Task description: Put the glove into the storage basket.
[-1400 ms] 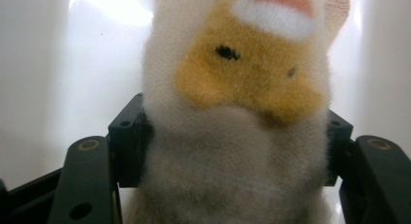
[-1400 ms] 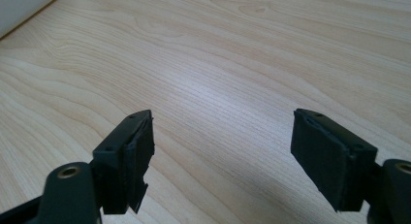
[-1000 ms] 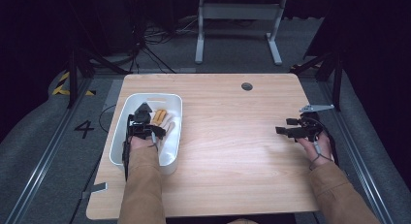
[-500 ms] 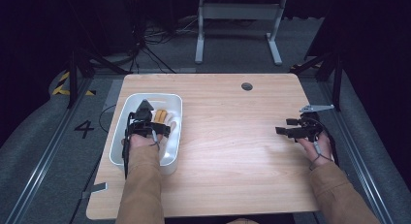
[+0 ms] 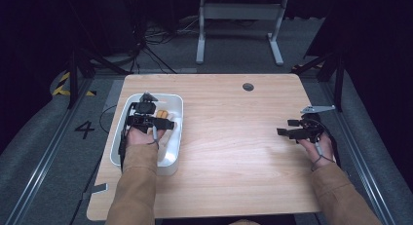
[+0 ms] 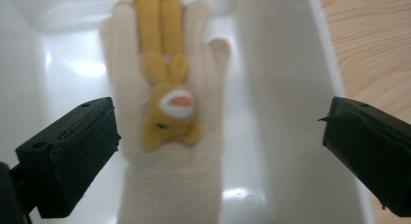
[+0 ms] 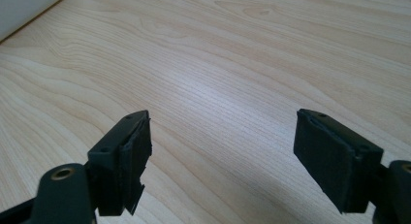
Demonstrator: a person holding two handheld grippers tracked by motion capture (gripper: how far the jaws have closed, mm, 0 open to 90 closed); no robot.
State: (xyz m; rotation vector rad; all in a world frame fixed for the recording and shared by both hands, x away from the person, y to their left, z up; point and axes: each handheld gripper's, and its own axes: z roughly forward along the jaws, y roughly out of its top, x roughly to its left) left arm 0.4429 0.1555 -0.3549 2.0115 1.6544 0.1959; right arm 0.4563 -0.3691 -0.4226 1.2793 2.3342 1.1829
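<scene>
A cream knit glove [image 6: 165, 136] with a yellow toy rabbit [image 6: 167, 83] sewn on its palm lies flat in the white tub [image 6: 286, 112]. My left gripper [image 6: 218, 132] hangs above it. Its jaws have just been opening and now stand wide, one on each side of the glove, with neither touching it. In the high view the left gripper [image 5: 148, 119] is over the tub [image 5: 179, 125] at the table's left, with a bit of the glove [image 5: 163, 114] showing beside it. My right gripper [image 5: 287, 128] rests low at the table's right side, open, its jaws [image 7: 223, 151] over bare wood.
The light wood table [image 5: 229, 137] has a round cable hole [image 5: 248, 86] near its far edge. Beyond it stand a desk's metal legs [image 5: 238, 35] and floor cables. Dark frame posts flank both sides.
The left gripper has risen a little over the tub and its jaws have spread wider, leaving the glove lying in the tub. The right hand has stayed put.
</scene>
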